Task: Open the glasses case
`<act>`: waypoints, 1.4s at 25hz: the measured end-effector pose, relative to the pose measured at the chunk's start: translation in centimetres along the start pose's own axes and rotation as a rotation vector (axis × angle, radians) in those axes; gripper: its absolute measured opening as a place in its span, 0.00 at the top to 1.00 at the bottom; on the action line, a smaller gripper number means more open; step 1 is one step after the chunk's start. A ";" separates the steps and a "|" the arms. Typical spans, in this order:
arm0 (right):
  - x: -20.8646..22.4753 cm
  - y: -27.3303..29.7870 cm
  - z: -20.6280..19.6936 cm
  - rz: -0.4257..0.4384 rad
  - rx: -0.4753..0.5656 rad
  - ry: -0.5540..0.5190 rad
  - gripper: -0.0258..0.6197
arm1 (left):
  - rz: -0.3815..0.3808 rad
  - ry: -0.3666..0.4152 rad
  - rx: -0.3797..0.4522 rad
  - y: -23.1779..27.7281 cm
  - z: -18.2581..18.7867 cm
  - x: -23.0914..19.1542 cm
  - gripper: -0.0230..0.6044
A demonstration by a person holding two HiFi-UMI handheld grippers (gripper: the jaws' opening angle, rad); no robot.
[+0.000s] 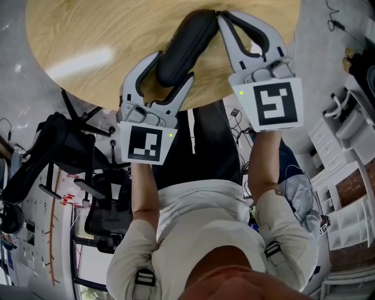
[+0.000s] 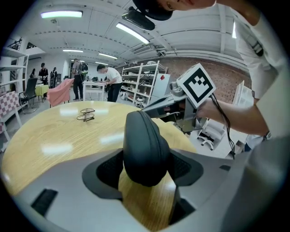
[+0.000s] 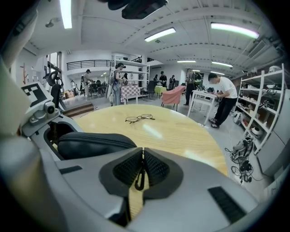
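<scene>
Tally of the things in view
One round table (image 1: 88,35), one glasses case (image 1: 181,50), one zipper pull (image 3: 139,180), one pair of glasses (image 3: 139,118), two grippers: left gripper (image 1: 173,67), right gripper (image 1: 223,16).

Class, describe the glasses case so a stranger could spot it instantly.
Find the round wooden table. Near its edge, the glasses case is held between the fingers of the left gripper. It is a long, black, rounded shell, unlike the thin wire spectacles farther across.
</scene>
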State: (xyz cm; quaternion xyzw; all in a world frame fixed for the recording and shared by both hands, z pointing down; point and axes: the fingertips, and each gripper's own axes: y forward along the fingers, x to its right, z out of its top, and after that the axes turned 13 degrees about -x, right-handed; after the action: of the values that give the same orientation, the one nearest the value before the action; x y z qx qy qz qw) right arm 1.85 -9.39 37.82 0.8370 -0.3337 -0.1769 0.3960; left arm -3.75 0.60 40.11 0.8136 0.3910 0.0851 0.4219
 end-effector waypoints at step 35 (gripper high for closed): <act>-4.7 -2.5 1.0 0.175 0.055 -0.115 0.89 | 0.066 -0.051 0.068 -3.2 3.9 -2.3 0.45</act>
State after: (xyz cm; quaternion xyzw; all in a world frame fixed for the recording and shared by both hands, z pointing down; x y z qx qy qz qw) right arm -0.97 -5.45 35.40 0.8036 -0.4323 -0.1803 0.3671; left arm -5.24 -2.38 35.69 0.8418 0.3557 0.0648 0.4007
